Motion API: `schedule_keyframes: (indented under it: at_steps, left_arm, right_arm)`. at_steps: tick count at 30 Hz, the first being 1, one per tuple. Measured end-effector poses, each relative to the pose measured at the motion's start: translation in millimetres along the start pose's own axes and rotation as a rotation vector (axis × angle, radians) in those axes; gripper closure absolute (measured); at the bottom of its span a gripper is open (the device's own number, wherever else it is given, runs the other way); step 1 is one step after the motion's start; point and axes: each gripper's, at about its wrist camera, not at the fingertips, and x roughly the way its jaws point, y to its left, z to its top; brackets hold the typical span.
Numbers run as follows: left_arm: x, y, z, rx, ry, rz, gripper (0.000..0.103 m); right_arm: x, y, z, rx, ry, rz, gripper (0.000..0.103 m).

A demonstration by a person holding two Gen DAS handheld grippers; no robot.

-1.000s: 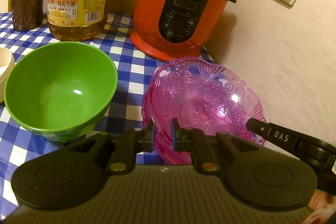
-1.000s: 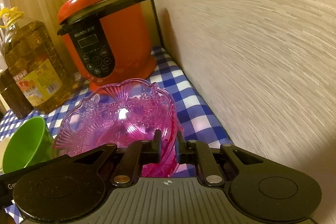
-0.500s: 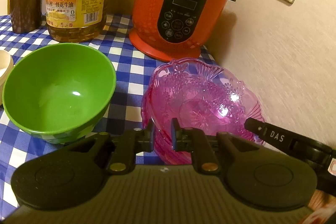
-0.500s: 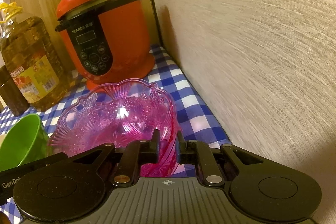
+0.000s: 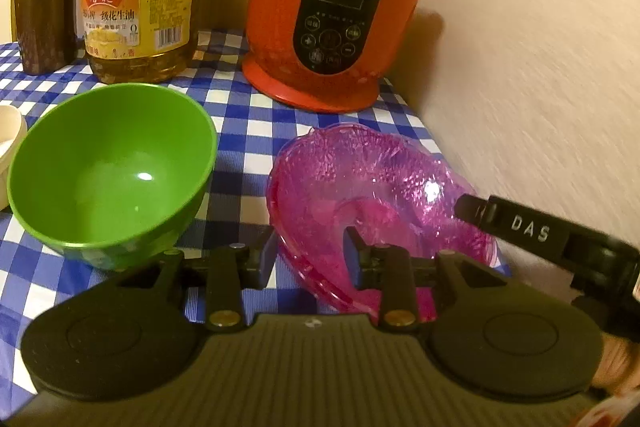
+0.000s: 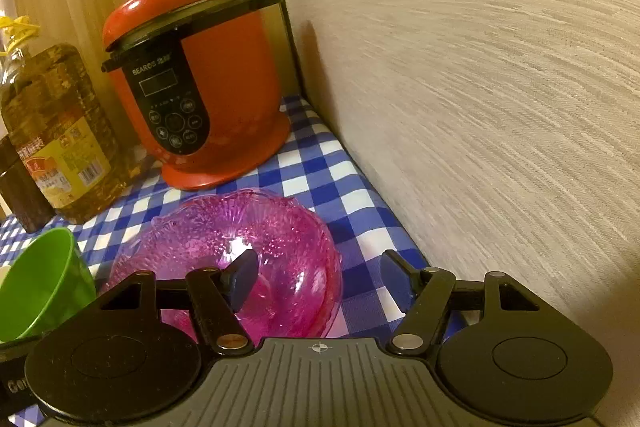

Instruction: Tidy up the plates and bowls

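Observation:
A pink see-through bowl (image 5: 360, 187) with a flower pattern lies on the blue-and-white checked cloth (image 5: 248, 131), close to the wall. It looks nested in another pink bowl. My left gripper (image 5: 310, 251) straddles its near-left rim; its jaws are opening and the pads stand off the plastic. My right gripper (image 6: 318, 277) straddles the bowl's (image 6: 240, 251) right rim, jaws opening wide, pads clear of it. One right finger (image 5: 520, 227) shows in the left wrist view. A green bowl (image 5: 112, 171) stands upright just left of the pink one (image 6: 40, 283).
A red pressure cooker (image 5: 336, 19) stands behind the pink bowl. Left of it are a big oil bottle (image 5: 136, 7) and a dark brown canister (image 5: 44, 11). A cream dish (image 5: 10, 147) peeks in at the far left. The wall (image 6: 500, 107) bounds the table on the right.
Both grippers were shut on the pink bowl's rim and have opened, the right one wider. The pink bowl has dropped lower and lies flatter on the cloth.

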Motion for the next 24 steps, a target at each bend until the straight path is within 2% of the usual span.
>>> schedule_keyframes:
  at_steps: [12, 24]
  left_arm:
    - [-23.1, 3.1, -9.6, -0.011, -0.041, -0.017, 0.072]
    - [-55.0, 13.6, -22.6, -0.029, -0.027, -0.012, 0.071]
  right_arm:
    - [-12.7, 6.2, -2.8, -0.028, -0.013, 0.008, 0.035]
    - [-48.3, 13.4, -12.3, -0.034, -0.003, -0.003, 0.036]
